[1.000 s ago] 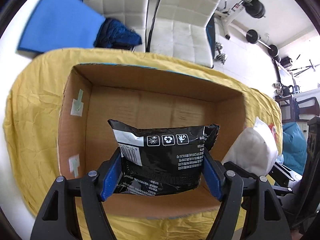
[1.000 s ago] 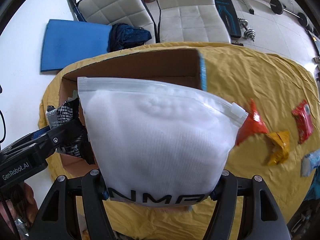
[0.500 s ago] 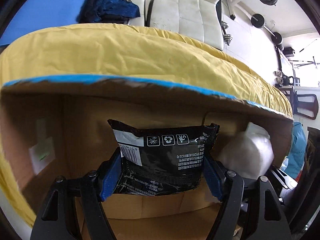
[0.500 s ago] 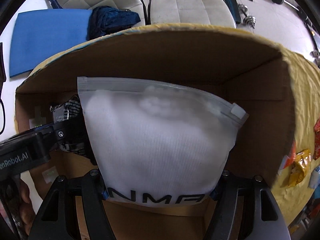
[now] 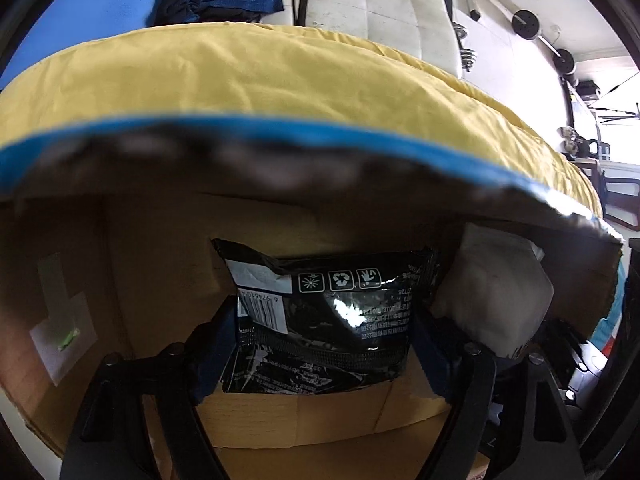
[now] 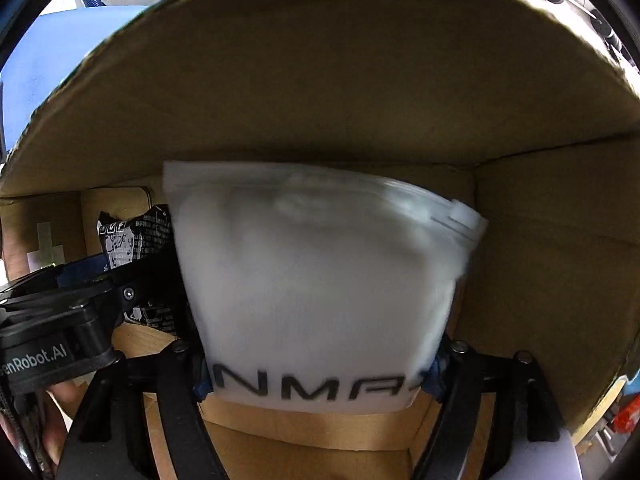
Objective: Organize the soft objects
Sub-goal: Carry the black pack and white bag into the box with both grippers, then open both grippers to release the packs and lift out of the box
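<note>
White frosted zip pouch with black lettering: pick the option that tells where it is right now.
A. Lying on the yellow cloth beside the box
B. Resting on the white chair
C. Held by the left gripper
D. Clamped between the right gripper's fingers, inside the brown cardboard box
D: the right gripper pinches the white frosted zip pouch at its lower edge, with the brown cardboard box walls all around it.

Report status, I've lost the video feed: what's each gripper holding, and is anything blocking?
Left gripper shut on black packet. Right gripper shut on white pouch. Both inside cardboard box. Nothing blocking.

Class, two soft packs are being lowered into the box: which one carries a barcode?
The black packet, in the left gripper; the white zip pouch shows only lettering.
</note>
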